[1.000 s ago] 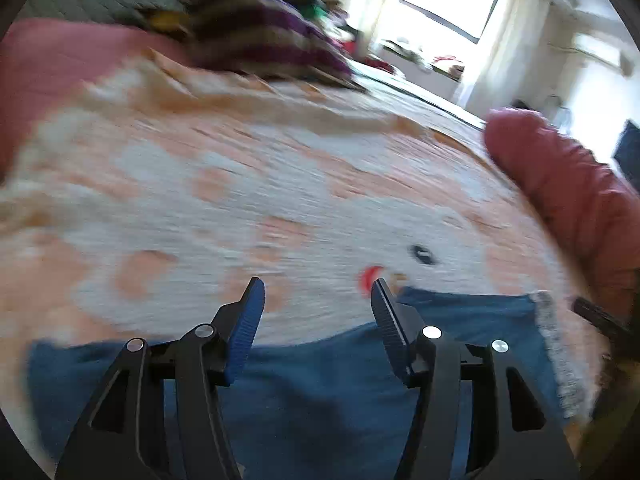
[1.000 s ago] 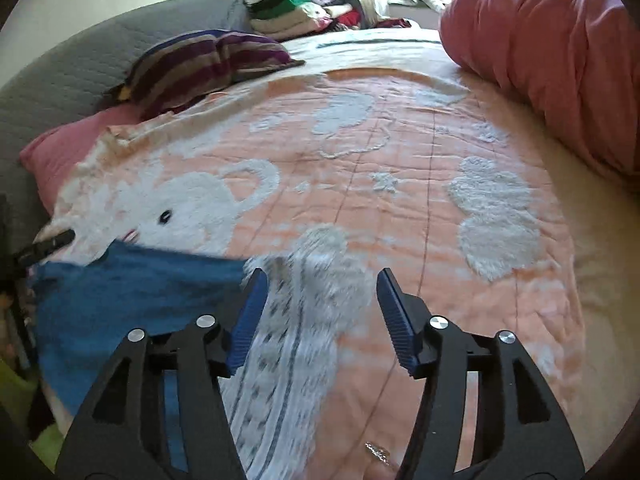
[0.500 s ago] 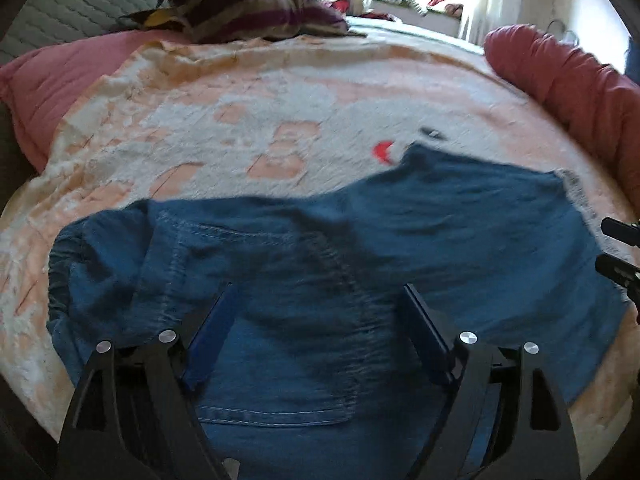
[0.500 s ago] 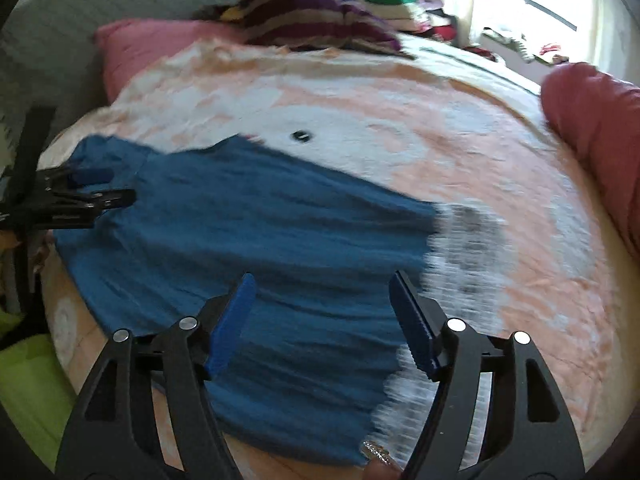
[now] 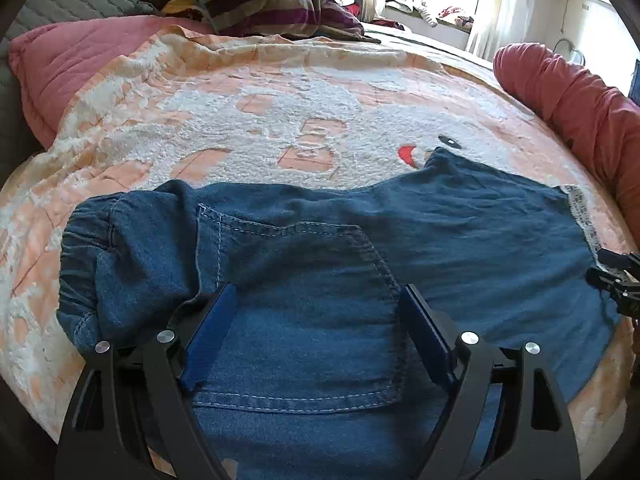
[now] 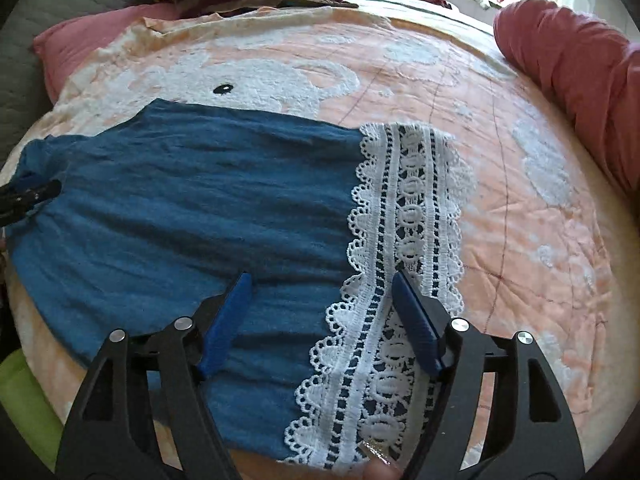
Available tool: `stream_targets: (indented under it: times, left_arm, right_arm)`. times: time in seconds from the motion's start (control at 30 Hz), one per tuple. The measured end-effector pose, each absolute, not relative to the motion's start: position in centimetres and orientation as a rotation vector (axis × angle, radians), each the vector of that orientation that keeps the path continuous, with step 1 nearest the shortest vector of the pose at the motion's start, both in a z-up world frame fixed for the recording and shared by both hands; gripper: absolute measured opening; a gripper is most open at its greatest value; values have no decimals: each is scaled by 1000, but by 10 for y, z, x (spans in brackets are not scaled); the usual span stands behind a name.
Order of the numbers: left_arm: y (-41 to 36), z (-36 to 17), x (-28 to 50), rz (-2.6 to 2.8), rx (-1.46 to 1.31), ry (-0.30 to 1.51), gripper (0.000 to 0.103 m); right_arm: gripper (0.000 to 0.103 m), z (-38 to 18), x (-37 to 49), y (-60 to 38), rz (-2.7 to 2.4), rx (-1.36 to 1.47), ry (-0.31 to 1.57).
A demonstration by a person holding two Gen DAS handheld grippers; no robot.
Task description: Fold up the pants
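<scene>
Blue denim pants (image 5: 320, 264) lie flat across the near edge of the bed, waistband at the left, back pocket (image 5: 304, 320) facing up. The leg end carries a white lace hem (image 6: 404, 248). My left gripper (image 5: 318, 292) is open and empty, hovering low over the back pocket. My right gripper (image 6: 320, 280) is open and empty, just above the leg (image 6: 180, 208) where denim meets lace. The right gripper also shows at the right edge of the left wrist view (image 5: 616, 280); the left gripper shows at the left edge of the right wrist view (image 6: 28, 200).
The bed has a peach blanket with white animal shapes (image 5: 280, 120). A pink pillow (image 5: 60, 68) and a striped pillow (image 5: 260, 4) lie at the head. A rolled red duvet (image 6: 572, 60) runs along the far right side. Something green (image 6: 20, 400) sits beside the bed.
Both grippers have tipped down and drawn back toward the near edge, so the pants now fill each view. Both stay open and empty.
</scene>
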State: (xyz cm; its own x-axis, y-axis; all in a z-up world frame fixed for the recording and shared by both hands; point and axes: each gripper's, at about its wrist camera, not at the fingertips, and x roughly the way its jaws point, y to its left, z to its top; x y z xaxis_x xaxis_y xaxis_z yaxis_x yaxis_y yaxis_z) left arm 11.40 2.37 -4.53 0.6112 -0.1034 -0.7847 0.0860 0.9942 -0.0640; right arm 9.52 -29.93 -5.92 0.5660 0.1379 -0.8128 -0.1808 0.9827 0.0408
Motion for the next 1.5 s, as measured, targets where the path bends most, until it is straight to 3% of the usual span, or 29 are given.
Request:
stream_targets:
  times: [0.03,0.1,0.4,0.63,1.0,1.27,1.5]
  left_arm:
    - [23,-41,111,-121,-33,908,92]
    - [22,-32,102,-144,-55,884,96]
    - [-11,-12,70,-227,-1,873,98]
    - [-48,-40,57,-233,163,951,98]
    - [-42,-50,55,-238,143,970,98]
    - [-43,-30,47,-286,71,907,98]
    - [-50,-10,38,-319,59,858,98]
  right_arm:
    - [66,-54,91,-301,213,-22,931]
    - [68,-44,81,-300,234,-16,898]
    - [69,-31,48,-276,307,-36,853]
    - [69,-49,47,-265,307,-49,918]
    - [69,-63,39,-278,291,-19,958]
    - [69,-27,26,-296,278,9,862]
    - [76,-14,15,-335,180,77,819]
